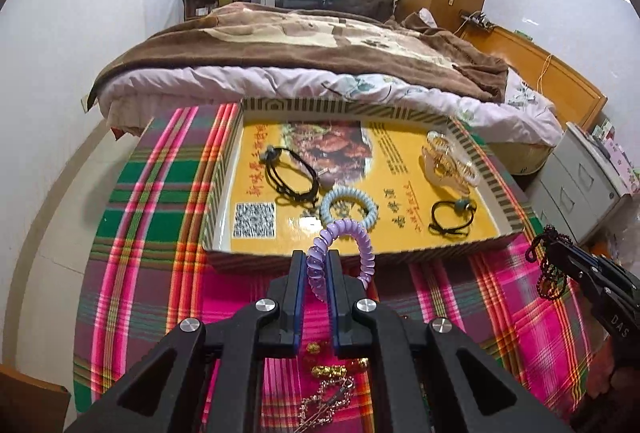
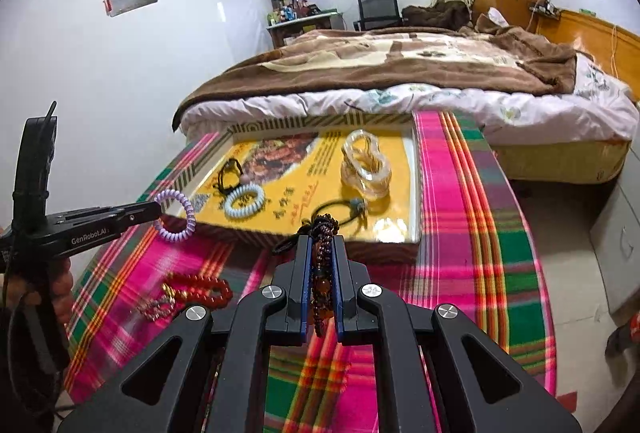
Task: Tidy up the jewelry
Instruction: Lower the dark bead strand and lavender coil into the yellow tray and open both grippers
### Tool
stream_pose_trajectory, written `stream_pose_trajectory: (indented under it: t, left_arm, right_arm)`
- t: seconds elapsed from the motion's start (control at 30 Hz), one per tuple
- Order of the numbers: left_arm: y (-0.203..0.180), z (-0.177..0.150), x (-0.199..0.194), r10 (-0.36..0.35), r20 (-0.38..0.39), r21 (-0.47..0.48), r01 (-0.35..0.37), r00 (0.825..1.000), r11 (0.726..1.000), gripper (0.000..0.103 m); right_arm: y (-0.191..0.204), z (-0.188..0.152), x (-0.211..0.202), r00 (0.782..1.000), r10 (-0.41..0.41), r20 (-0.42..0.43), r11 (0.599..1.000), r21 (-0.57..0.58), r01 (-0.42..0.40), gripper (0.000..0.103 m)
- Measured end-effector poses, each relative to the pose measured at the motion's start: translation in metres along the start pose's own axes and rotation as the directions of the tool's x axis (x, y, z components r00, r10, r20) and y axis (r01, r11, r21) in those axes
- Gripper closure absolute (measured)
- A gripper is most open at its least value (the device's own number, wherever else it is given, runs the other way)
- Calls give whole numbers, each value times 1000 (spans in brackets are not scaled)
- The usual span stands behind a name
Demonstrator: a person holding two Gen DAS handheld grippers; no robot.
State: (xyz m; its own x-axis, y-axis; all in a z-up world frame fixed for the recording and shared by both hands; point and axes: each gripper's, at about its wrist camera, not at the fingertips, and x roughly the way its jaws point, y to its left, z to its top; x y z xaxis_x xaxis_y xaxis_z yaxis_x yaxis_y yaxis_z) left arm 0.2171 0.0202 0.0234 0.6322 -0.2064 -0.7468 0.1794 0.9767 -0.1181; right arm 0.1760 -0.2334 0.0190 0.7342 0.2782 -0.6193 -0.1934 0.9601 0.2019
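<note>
Purple coil (image 1: 343, 238): pinched at one side between the shut jaws of the left gripper (image 1: 318, 265), the free loop hanging clear above the plaid cloth (image 1: 160, 201), just short of the near rim of the tray (image 1: 360, 256). Right gripper (image 2: 322, 253) is closed on a dark bead string (image 2: 323, 257), also held just before the near rim.

Step in hand, as judged: carry both pieces over the rim and lay them inside the tray. To do it well, each load should clear the near wall before lowering. The coil wants a bare patch near the blue coil (image 1: 349, 207), not on top of it. The bead string's loose tail dangles, so it could snag the rim, and a slow release would keep it from bunching. A bare spot near the black tie (image 2: 340, 211) looks free.

Views differ. The left wrist shows the far-left black cord (image 1: 294, 173) in full, plus a gold chain (image 1: 324, 399) on the cloth under the gripper. The right wrist shows red beads (image 2: 200, 287) near left on the cloth, the left gripper side-on, and the clear clip (image 2: 366, 163) far right in the tray.
</note>
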Motion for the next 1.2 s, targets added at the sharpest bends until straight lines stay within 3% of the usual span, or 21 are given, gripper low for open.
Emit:
stream_pose_trajectory:
  t: [0.23,0.57,0.93,1.2]
  left_arm:
    - [5,20,-5,-11,43,1,11,999,1000,94]
    - [28,42,28,16,16,-39,-15,1000,999,94]
    - [46,45,72,18,-50,-58,-21,999,998,94]
    - [53,46,92,17,-80,-72,-23,997,997,94]
  right_arm:
    - [10,34,12,1000,13,24,999,-37,-13,94]
    - [19,78,80,998,44,-51,998,-48,-47,94]
    - [12,85,166,970,117,-213,993,47,-109,94]
    - [11,82,191,965,51,-258,999,21,-47,94]
